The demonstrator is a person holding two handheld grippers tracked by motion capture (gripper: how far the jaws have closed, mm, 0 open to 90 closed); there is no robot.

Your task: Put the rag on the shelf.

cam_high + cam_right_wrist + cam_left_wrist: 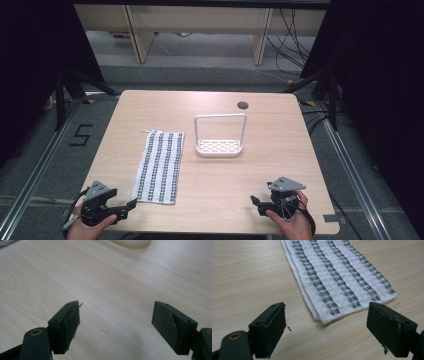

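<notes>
Towel (159,166) is laid flat on desk (260,165); left claw (325,330) and right claw (116,326) are held wide open, empty.

towel (160,165) left of rack (220,147), both on table (260,165)

Left claw (131,205) sits at near-left corner of the worktop (220,200), held from below by left hand (87,227), jaws pointing right and slightly far, tilted low toward the surface. In left gripper view both black jaws stand wide apart, nothing gripped between pads. Right claw (255,201) at near-right, gripped by right hand (292,222), grey three-cornered plate on top, jaws pointing left. In right gripper view its jaws also spread wide, nothing between them. Cables trail from both toward the near edge. Hands well apart.
</notes>
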